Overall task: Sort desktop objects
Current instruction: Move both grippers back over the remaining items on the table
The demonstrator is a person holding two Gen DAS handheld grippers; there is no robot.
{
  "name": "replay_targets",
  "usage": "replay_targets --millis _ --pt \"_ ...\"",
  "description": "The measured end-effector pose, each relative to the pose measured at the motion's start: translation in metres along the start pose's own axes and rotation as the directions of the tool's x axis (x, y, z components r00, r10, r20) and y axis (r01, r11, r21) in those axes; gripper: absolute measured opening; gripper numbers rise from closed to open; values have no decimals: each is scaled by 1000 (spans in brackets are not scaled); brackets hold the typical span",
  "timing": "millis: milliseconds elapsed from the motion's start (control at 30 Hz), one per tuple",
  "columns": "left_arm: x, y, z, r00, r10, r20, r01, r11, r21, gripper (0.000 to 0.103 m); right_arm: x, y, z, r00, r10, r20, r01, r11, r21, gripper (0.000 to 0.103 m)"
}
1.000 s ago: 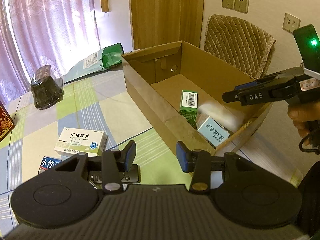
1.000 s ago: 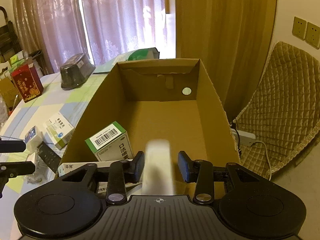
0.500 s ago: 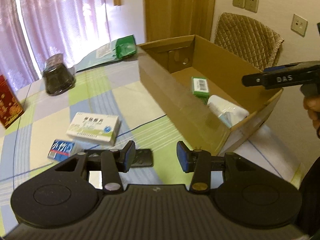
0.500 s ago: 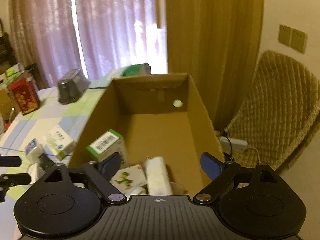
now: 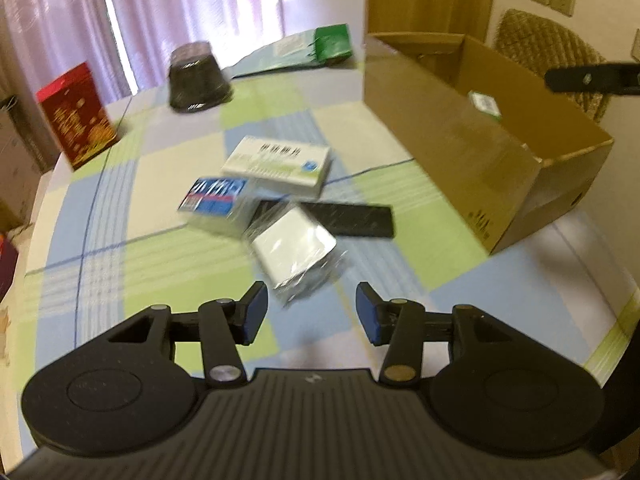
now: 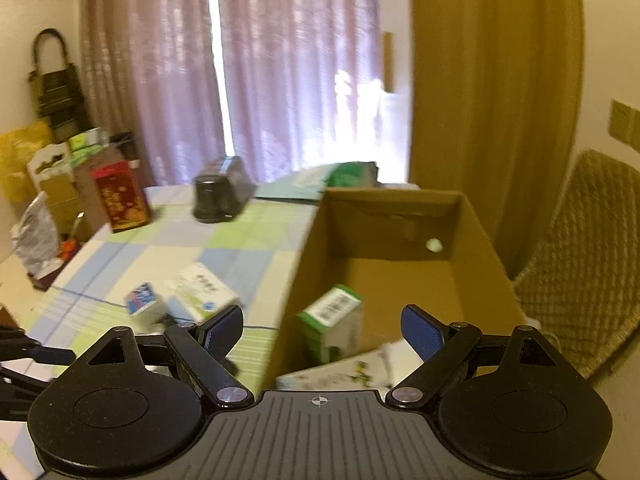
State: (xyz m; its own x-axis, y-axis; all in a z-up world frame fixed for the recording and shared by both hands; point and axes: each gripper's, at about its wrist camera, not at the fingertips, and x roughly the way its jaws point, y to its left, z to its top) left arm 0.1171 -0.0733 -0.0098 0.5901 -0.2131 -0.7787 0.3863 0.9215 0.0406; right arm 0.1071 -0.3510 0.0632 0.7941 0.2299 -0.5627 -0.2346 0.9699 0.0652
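My left gripper [image 5: 310, 310] is open just above and short of a white pack in clear wrap [image 5: 294, 246] on the checked tablecloth. Behind the pack lie a black remote [image 5: 352, 220], a blue box [image 5: 216, 198] and a white-green medicine box [image 5: 280, 164]. The open cardboard box [image 5: 460, 140] stands at the right. My right gripper [image 6: 322, 330] is wide open and empty over the near end of the cardboard box [image 6: 472, 240], which holds a green-white box [image 6: 334, 320] and a flat white pack [image 6: 340, 372].
At the table's far side stand a red box [image 5: 76, 114], a black plastic container [image 5: 196, 78] and a green bag [image 5: 316, 46]. A quilted chair [image 6: 580, 264] sits right of the cardboard box. Cartons and bags stand off the table's left edge [image 6: 52, 176].
My right gripper opened and dropped the white pack into the cardboard box, then rose. My left gripper swung left, away from the box, and now faces the wrapped pack on the table.
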Motion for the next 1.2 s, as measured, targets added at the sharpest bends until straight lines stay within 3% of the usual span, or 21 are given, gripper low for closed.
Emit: replay_targets --millis 233,567,900,1200 --pt "-4 16 -16 1000 20 -19 -21 999 -47 53 -4 43 -3 995 97 -10 -97 992 -82 89" --pt "-2 30 -18 999 28 -22 -30 993 -117 80 15 87 -43 980 157 -125 -177 969 -173 89" --pt "16 31 -13 999 26 -38 -32 986 -165 87 33 97 -78 963 151 -225 -203 952 -230 89" --pt "34 28 -4 999 13 -41 -20 984 -179 88 57 98 -88 955 138 -263 -206 946 -250 89"
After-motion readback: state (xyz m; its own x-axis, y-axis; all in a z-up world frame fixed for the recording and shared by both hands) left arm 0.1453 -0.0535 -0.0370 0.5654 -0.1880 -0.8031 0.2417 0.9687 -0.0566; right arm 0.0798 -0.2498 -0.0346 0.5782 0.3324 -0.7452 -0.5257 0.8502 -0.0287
